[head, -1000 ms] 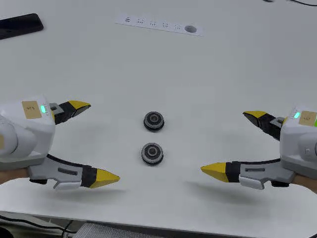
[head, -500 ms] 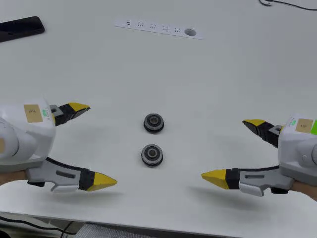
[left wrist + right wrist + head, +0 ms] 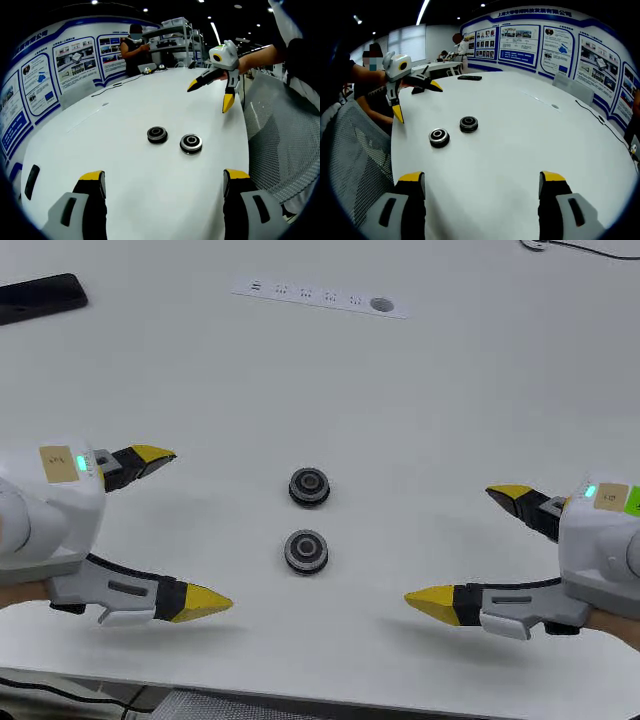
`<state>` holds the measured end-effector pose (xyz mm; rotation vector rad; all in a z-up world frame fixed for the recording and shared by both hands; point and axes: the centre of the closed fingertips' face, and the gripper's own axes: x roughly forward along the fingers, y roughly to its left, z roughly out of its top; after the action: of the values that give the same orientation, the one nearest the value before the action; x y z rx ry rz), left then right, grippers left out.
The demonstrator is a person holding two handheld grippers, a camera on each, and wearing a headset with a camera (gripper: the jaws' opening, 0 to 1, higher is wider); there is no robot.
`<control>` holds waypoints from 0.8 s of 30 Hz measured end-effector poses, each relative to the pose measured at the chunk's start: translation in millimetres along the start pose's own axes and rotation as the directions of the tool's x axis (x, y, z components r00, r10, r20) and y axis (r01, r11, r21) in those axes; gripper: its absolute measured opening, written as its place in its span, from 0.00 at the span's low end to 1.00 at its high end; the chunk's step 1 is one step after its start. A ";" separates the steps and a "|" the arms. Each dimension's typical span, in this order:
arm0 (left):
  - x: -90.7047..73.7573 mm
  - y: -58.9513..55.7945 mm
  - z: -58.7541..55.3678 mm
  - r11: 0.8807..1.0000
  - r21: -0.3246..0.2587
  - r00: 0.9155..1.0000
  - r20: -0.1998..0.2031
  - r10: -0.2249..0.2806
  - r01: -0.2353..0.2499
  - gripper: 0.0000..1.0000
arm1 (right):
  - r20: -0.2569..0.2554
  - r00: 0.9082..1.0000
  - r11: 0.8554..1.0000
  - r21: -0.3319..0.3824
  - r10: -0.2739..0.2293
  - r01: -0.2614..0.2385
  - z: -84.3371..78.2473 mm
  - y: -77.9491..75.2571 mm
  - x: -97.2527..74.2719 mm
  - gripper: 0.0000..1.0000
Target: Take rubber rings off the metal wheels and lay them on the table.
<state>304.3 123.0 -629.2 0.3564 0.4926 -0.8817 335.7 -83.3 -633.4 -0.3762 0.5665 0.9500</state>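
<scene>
Your white table [image 3: 450, 390] takes up almost the whole head view, and no loose rubber ring lies anywhere on its surface.

Your left gripper [image 3: 193, 528] sits at the lower left of that frame and your right gripper [image 3: 455, 544] at the lower right. Both have their yellow-tipped jaws spread wide with nothing between them, and both are well apart from the work in the middle.

A long white power strip [image 3: 320, 296] lies along the top centre, and a flat dark phone [image 3: 40, 292] sits in the upper left corner. Neither matters for this job.

The two metal wheels are at the centre of the frame, lying flat and near each other without touching. The far wheel [image 3: 309, 486] is just above the near wheel [image 3: 306, 551]. In both gripper views they sit in the middle of the picture, straight ahead between your open jaws.

Each wheel shows a dark outer band, which I take to be its rubber ring, though at this size I can't tell where rubber ends and metal begins. Judging by that, nothing is done yet. Both rings are still on, so you have two to pull off and lay down.
</scene>
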 end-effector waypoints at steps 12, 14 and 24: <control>1.4 3.5 0.0 1.000 0.005 1.000 -0.003 -0.002 0.002 1.00 | 0.005 1.000 1.000 0.022 -0.002 0.002 -3.2 3.2 -0.6 0.94; 1.9 3.8 -1.3 1.000 0.008 1.000 -0.011 -0.003 0.003 1.00 | 0.015 1.000 0.999 0.038 0.005 -0.005 -3.6 4.6 0.1 0.94; 3.7 6.9 -2.2 1.000 0.000 1.000 -0.020 -0.003 0.003 1.00 | 0.015 1.000 0.998 0.067 0.016 -0.017 -6.3 8.9 1.8 0.92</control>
<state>311.2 125.8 -632.4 0.3647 0.5115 -0.8822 327.2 -80.8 -639.9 -0.3041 0.5876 0.9462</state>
